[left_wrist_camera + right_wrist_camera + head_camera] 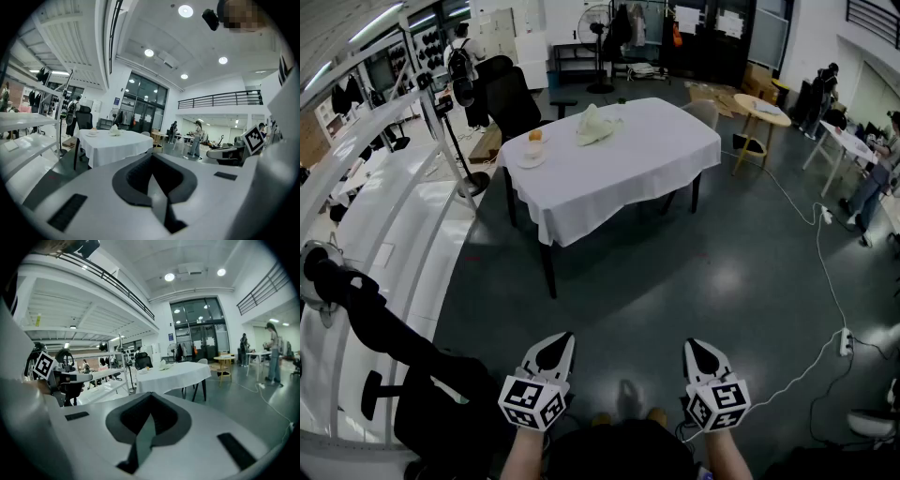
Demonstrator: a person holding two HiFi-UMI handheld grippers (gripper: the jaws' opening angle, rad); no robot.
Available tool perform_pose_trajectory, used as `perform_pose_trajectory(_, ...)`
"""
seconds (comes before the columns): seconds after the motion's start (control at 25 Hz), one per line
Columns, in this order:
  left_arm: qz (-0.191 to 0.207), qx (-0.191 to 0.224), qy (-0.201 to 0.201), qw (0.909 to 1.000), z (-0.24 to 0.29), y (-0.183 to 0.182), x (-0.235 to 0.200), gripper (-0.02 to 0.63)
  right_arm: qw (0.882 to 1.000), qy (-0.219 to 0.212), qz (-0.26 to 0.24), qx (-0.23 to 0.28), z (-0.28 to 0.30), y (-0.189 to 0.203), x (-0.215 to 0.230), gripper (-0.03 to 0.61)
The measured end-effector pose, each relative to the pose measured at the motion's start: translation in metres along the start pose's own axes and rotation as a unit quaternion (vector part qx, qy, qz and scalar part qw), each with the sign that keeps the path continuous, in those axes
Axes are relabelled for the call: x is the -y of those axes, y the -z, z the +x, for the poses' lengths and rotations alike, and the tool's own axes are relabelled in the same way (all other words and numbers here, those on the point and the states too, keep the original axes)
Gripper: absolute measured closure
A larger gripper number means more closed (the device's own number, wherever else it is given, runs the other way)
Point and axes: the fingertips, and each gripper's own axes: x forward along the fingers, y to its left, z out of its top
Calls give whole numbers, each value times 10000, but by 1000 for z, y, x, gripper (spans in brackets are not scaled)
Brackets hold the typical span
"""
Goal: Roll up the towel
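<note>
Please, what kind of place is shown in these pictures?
Probably a large lab or workshop hall, not a home: a bare grey floor with a power strip on it, a mezzanine railing above, and a table under a white cloth.

towel (pixel 597 125): pale cream, plain | tablecloth (pixel 619 178): white, plain | plate (pixel 531 160): white | fruit (pixel 535 136): orange | floor (pixel 722 272): dark grey, glossy | left gripper (pixel 553 345), right gripper (pixel 703 349): white shells, black pads, black-and-white square markers | side table (pixel 761 108): light wood
</note>
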Motion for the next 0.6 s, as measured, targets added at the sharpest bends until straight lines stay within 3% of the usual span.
perform_pose_trajectory(0.4,8,-2,-33,10000,-15,-5,-11,600,9994,-313,-45,163,-1,-8,-33,572)
perform_pose_trajectory(0.6,90,64,83,9999,-18,-9,-11,600,9996,-217,-141,129,-1,-8,-32,572)
